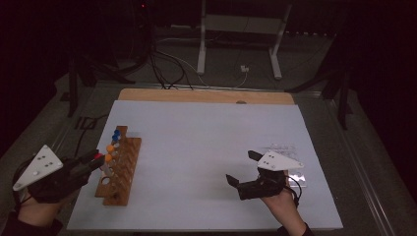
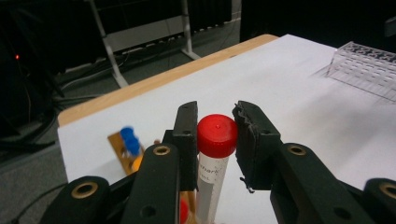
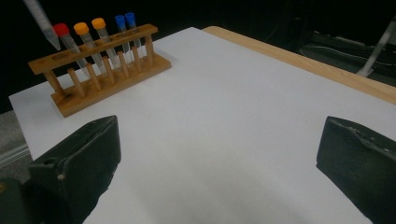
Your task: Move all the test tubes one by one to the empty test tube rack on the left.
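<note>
A wooden tube rack (image 1: 121,167) stands at the left of the white table top (image 1: 206,132). In the right gripper view the rack (image 3: 105,77) holds a red-capped tube (image 3: 61,30), two orange-capped tubes (image 3: 81,28) and two blue-capped tubes (image 3: 120,20). My left gripper (image 1: 100,158) is shut on another red-capped tube (image 2: 216,135), just below its cap. That tube's pointed lower end (image 3: 44,25) hangs above the rack's empty end holes. My right gripper (image 1: 240,167) rests low at the right, its jaws wide open (image 3: 217,158) with nothing between them.
A clear plastic rack (image 1: 290,164) lies behind my right hand, near the table's right edge, and shows far off in the left gripper view (image 2: 369,67). A wooden strip (image 1: 206,96) borders the far edge. Cables and a metal frame (image 1: 241,29) lie on the floor beyond.
</note>
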The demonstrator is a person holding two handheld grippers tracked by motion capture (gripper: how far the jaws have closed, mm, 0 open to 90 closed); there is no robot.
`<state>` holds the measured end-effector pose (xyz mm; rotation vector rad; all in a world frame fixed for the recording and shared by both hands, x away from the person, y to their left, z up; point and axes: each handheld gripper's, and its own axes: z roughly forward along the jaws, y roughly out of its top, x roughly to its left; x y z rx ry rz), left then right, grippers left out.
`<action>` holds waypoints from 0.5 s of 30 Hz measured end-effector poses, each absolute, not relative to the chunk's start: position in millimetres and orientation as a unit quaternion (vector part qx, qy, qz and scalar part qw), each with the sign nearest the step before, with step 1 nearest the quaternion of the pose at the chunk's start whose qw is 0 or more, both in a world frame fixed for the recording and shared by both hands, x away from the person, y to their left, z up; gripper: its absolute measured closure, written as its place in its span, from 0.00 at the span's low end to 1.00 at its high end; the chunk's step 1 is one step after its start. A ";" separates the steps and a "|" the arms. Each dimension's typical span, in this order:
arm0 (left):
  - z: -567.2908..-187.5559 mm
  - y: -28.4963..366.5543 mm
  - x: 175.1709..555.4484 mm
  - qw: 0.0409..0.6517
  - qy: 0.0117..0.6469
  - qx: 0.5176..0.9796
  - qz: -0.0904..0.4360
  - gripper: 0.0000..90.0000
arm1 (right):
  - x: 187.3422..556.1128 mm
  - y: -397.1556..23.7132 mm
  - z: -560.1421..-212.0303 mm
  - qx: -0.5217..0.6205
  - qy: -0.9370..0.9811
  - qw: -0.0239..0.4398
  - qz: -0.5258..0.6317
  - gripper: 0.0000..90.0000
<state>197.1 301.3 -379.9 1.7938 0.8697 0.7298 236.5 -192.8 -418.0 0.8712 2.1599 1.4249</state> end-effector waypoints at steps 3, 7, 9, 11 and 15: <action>-392.5 308.6 196.8 0.483 0.374 0.732 0.301 0.80 | 236.3 -192.7 -417.8 0.312 0.774 0.204 0.511 0.00; -407.1 313.0 198.0 0.480 0.390 0.728 0.296 0.80 | 236.3 -192.7 -417.9 0.312 0.775 0.205 0.511 0.00; -413.0 314.0 198.7 0.479 0.395 0.728 0.289 0.80 | 236.7 -193.0 -418.3 0.312 0.775 0.205 0.510 0.00; -418.7 313.4 199.5 0.475 0.398 0.731 0.285 0.80 | 237.1 -193.4 -418.5 0.313 0.775 0.204 0.510 0.00; -431.3 311.8 201.1 0.464 0.405 0.739 0.272 0.80 | 236.8 -193.6 -418.2 0.313 0.775 0.204 0.510 0.00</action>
